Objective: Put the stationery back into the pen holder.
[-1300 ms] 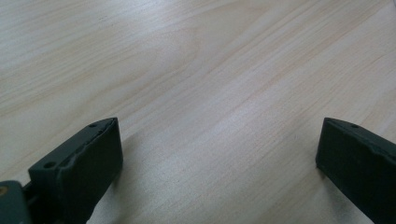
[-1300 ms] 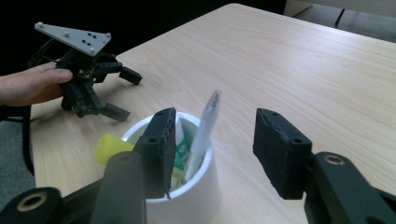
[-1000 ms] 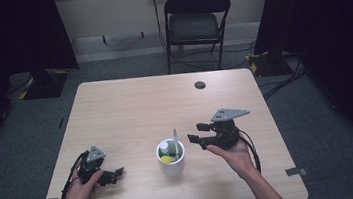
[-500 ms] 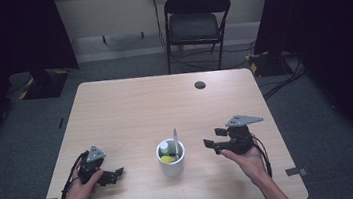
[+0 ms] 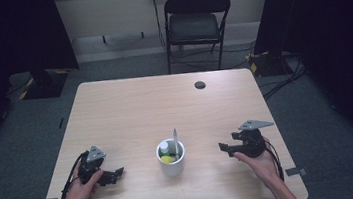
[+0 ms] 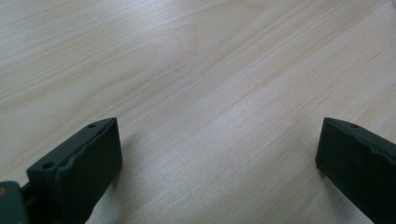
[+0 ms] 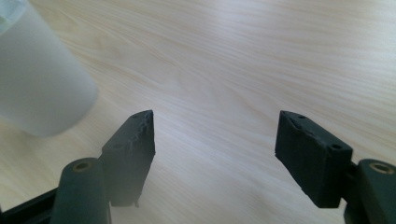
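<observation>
A white cup stands near the front middle of the wooden table, holding a yellow-green object and an upright pale stick. My left gripper rests low at the front left, held by a hand. It is open over bare wood. My right gripper sits to the right of the cup and points toward it, apart from it. Its jaws have just been opening and stand open with nothing between them. The cup shows blurred at the upper left of the right gripper view.
A small black round cap is set in the table's far side. A black folding chair stands behind the table. Cables lie on the grey floor at the right. Bare wood stretches across the far half of the table.
The right gripper has moved right and down toward the table's front, away from the cup, and its jaws stand wider. The left gripper has stayed put.
</observation>
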{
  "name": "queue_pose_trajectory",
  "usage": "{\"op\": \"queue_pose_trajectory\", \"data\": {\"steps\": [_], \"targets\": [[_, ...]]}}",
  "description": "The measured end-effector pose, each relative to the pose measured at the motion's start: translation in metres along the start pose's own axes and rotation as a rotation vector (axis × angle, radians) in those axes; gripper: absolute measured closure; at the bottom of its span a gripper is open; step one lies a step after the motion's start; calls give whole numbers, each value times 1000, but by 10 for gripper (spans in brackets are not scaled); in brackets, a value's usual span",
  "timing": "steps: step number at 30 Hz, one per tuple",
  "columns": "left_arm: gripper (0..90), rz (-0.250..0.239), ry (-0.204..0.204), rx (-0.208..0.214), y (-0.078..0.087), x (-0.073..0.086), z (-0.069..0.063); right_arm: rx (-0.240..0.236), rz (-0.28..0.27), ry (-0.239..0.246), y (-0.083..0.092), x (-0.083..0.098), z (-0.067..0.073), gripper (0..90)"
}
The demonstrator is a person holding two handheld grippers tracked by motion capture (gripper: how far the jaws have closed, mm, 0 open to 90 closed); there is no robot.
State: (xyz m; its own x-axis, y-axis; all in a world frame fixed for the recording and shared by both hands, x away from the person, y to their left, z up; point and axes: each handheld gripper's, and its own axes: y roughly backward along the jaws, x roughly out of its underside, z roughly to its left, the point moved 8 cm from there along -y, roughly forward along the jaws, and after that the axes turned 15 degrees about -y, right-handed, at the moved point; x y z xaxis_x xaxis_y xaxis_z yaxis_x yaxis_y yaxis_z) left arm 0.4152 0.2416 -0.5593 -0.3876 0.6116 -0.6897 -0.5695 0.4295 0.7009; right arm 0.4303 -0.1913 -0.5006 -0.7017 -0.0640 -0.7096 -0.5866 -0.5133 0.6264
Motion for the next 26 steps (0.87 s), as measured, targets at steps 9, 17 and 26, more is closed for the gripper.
{"op": "queue_pose_trajectory", "data": {"steps": [9, 17, 26], "targets": [[0, 3, 1, -4, 0, 0, 0, 135, 53, -40, -10, 20, -48, 250], [0, 2, 2, -4, 0, 0, 0, 227, 39, -1, -15, 31, -61, 201], [0, 2, 1, -3, 0, 0, 0, 222, -16, 0, -15, 34, -60, 183]]}}
